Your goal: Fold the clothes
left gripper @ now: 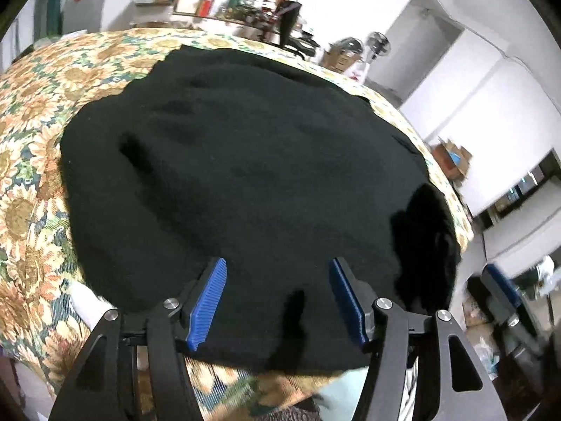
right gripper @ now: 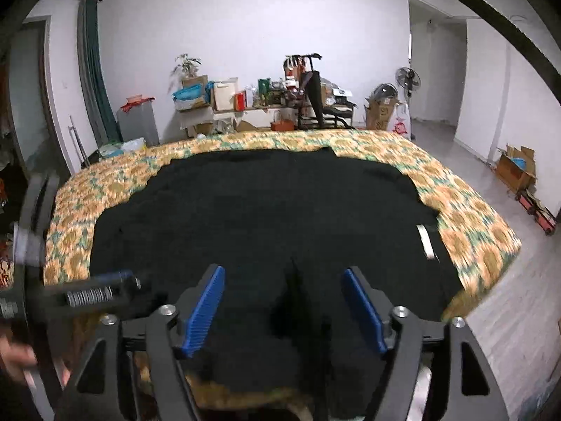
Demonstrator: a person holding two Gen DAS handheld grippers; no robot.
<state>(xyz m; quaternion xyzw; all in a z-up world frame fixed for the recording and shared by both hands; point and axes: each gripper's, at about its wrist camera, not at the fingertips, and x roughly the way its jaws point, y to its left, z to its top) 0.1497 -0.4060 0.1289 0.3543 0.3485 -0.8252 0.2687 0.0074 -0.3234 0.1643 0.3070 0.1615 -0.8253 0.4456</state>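
Observation:
A black garment [left gripper: 245,175] lies spread over most of a table covered with a sunflower-print cloth [left gripper: 31,210]. My left gripper [left gripper: 277,275] hovers open over the garment's near edge, its blue pads [left gripper: 210,298] wide apart with nothing between them. In the right wrist view the same garment [right gripper: 263,217] fills the table, with a white label [right gripper: 426,242] near its right edge. My right gripper [right gripper: 284,279] is open above the near hem, where a small raised fold [right gripper: 298,301] sits between the fingers. The left gripper [right gripper: 91,293] shows blurred at the left, held by a hand [right gripper: 14,358].
The flowered cloth [right gripper: 466,231] is bare along the table's far and right borders. Behind the table stand cluttered shelves [right gripper: 245,101], a black chair [right gripper: 315,105] and two fans [right gripper: 406,80]. Cardboard boxes [right gripper: 519,168] sit on the floor at the right.

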